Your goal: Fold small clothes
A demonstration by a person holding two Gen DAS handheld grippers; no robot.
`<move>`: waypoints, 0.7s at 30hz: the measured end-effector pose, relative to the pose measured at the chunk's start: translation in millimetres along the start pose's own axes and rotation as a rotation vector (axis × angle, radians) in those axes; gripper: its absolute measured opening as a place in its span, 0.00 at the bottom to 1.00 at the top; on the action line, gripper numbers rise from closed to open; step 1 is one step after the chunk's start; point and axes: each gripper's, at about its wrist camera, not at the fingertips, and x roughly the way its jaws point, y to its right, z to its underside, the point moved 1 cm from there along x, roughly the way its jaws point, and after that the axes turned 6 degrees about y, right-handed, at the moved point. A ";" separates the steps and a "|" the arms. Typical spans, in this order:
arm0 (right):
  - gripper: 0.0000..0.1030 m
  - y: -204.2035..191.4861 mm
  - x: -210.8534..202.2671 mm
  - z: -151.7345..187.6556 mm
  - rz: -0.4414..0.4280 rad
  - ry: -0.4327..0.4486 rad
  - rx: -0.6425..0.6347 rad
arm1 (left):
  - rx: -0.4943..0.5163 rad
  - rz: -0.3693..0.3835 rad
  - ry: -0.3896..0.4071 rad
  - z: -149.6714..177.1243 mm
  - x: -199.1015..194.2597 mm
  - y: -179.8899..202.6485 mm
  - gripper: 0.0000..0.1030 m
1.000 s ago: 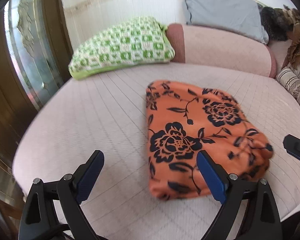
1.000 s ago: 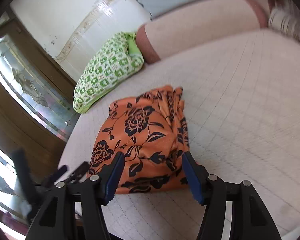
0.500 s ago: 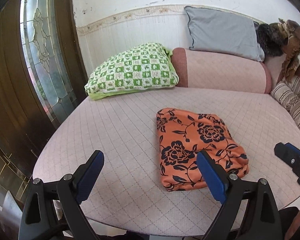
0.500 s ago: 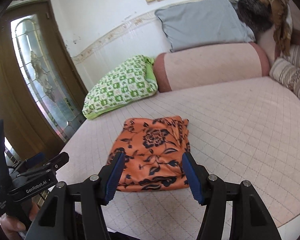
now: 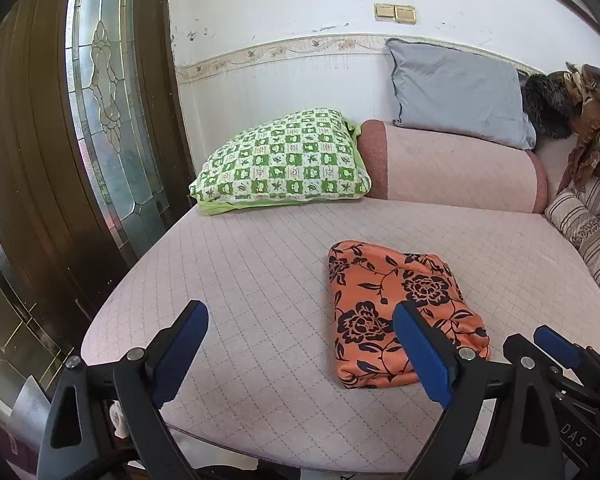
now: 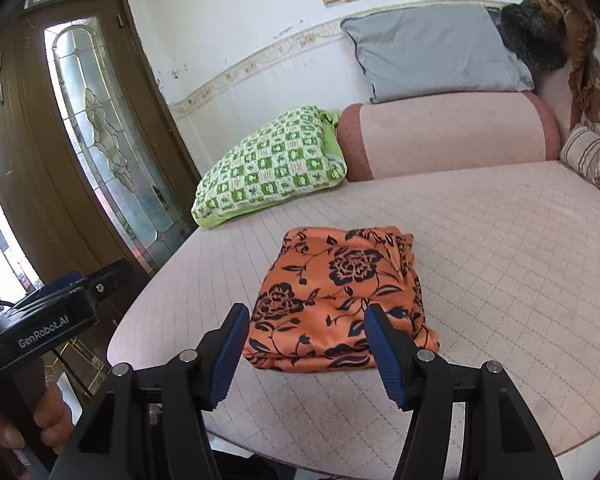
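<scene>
The folded orange floral garment lies on the pink quilted bed, nearer its front edge than the green checked pillow at the back. The left claw is held level, off the garment's left side, its 2 blue fingers spread wide and empty. The right claw points straight at the garment's near edge, fingers apart, gripping nothing
</scene>
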 end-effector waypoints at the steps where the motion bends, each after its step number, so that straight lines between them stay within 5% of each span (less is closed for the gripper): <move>1: 0.62 -1.2 -1.9 -1.4 0.000 0.007 -0.005 | -0.005 -0.003 0.006 -0.8 -1.9 -1.2 0.91; 21: 0.62 -33.1 -16.9 -10.6 -0.005 0.064 -0.067 | -0.021 0.003 0.066 -7.9 -24.0 -19.5 0.91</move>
